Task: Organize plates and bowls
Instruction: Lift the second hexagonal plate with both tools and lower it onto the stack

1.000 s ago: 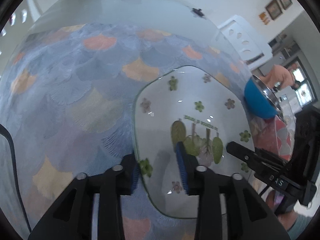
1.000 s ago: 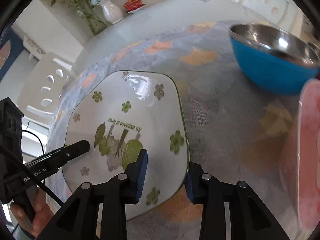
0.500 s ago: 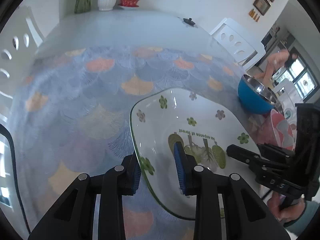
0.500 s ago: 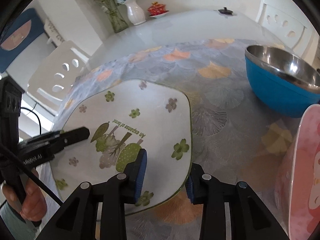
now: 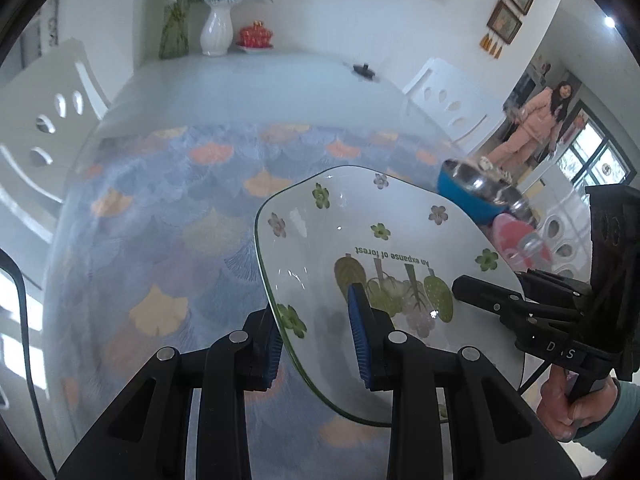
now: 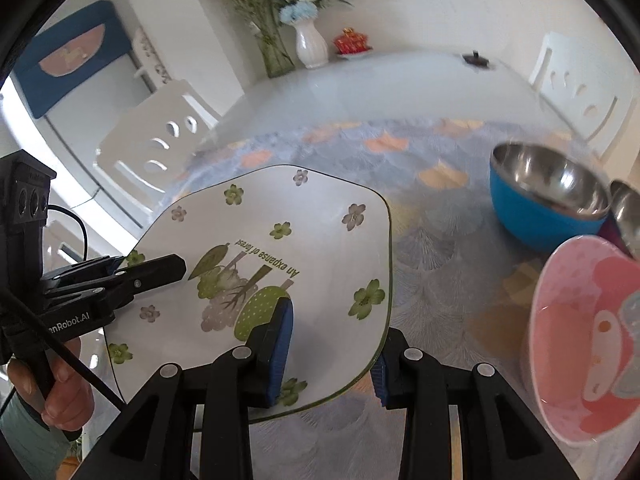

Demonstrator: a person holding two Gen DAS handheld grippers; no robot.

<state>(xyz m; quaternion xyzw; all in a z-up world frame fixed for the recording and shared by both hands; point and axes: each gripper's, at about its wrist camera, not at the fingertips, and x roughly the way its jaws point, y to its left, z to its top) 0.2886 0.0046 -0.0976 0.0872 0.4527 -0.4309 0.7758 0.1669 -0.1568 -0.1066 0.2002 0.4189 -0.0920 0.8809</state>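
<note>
A white square plate (image 5: 384, 240) with green flowers and the words "An expanse of forest" is held above the table by both grippers. My left gripper (image 5: 316, 344) is shut on the plate's left rim. My right gripper (image 6: 332, 348) is shut on the plate's (image 6: 280, 248) right rim. Each gripper also shows in the other's view: the right gripper (image 5: 460, 290) and the left gripper (image 6: 180, 264), which reach in over opposite rims. A blue bowl with a steel inside (image 6: 548, 200) stands at the right. A pink cartoon bowl (image 6: 588, 336) is nearer, at the right.
The table (image 5: 168, 208) has a blue cloth with orange fans under glass. White chairs (image 6: 156, 148) stand around it. A white vase with flowers (image 5: 216, 32) and a red dish (image 5: 256, 36) stand at the far end. A person in pink (image 5: 532, 128) stands in the doorway.
Both grippers have lifted the plate off the table and tilted up, so more of the room and the far end of the table show. The bowls have not moved.
</note>
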